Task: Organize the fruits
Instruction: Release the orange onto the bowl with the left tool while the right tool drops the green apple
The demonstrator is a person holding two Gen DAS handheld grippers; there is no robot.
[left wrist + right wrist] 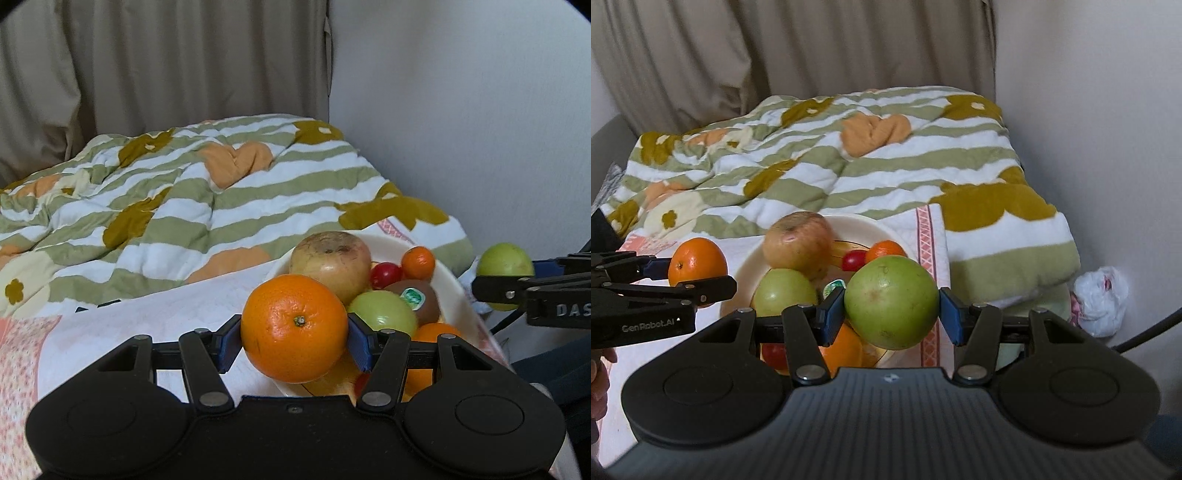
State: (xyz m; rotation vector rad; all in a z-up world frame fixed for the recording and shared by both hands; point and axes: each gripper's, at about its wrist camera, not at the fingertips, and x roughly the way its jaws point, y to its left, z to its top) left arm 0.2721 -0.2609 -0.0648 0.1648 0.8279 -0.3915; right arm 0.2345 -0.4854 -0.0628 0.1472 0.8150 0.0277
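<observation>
A bed with a striped floral quilt [177,192] fills the far scene, beige curtains [812,48] behind it and a white wall on the right. Near it, on a pale cloth, sits a cream bowl [860,225] holding a russet apple [798,245], a green apple [785,291], a stickered kiwi [417,299], a small tangerine [418,262] and a red fruit [386,275]. The left gripper [294,341] pinches a large orange [294,328] between its blue pads, raised at the bowl's near left edge. The right gripper [892,314] clamps a second green apple [892,301] above the bowl's near right side. Both grippers point level toward the bed. A white plastic bag [1102,295] lies far right.
</observation>
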